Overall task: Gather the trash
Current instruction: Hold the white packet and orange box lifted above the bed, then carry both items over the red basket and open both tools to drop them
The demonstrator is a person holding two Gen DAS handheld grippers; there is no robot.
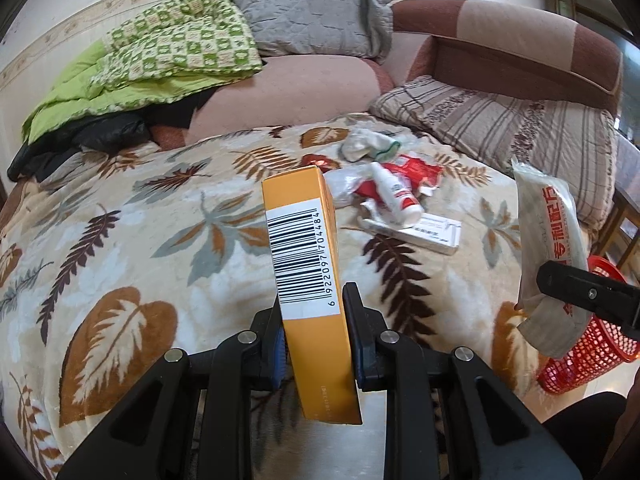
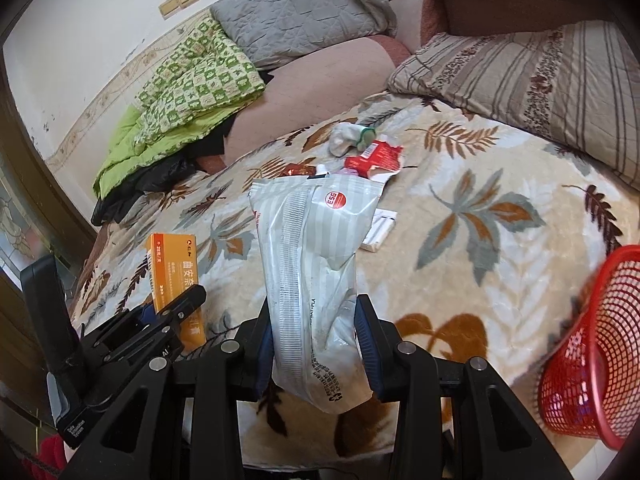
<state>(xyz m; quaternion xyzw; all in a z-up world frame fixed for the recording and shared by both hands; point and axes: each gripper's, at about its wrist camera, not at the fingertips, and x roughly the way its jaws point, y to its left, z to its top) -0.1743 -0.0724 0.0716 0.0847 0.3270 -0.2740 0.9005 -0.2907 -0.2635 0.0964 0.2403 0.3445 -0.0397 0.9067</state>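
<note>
My left gripper [image 1: 312, 300] is shut on an orange box [image 1: 304, 240] with a barcode, held upright above the leaf-patterned blanket [image 1: 160, 220]. That box [image 2: 176, 276] and the left gripper [image 2: 188, 300] also show at the left of the right wrist view. My right gripper [image 2: 316, 316] is shut on a grey-white plastic pouch [image 2: 312, 264] with a red round sticker. The same pouch [image 1: 548, 240] hangs at the right of the left wrist view. More trash lies farther back: a white bottle [image 1: 396, 196], a red wrapper [image 1: 416, 168], a small white box [image 1: 424, 232] and crumpled tissue [image 1: 368, 144].
A red mesh basket [image 2: 596, 344] stands off the bed's right edge, also seen as the basket [image 1: 588, 344] low at the right. Striped pillows [image 2: 540, 80], a grey pillow [image 1: 312, 12], a green quilt [image 1: 160, 56] and a brown sofa back [image 1: 520, 40] line the far side.
</note>
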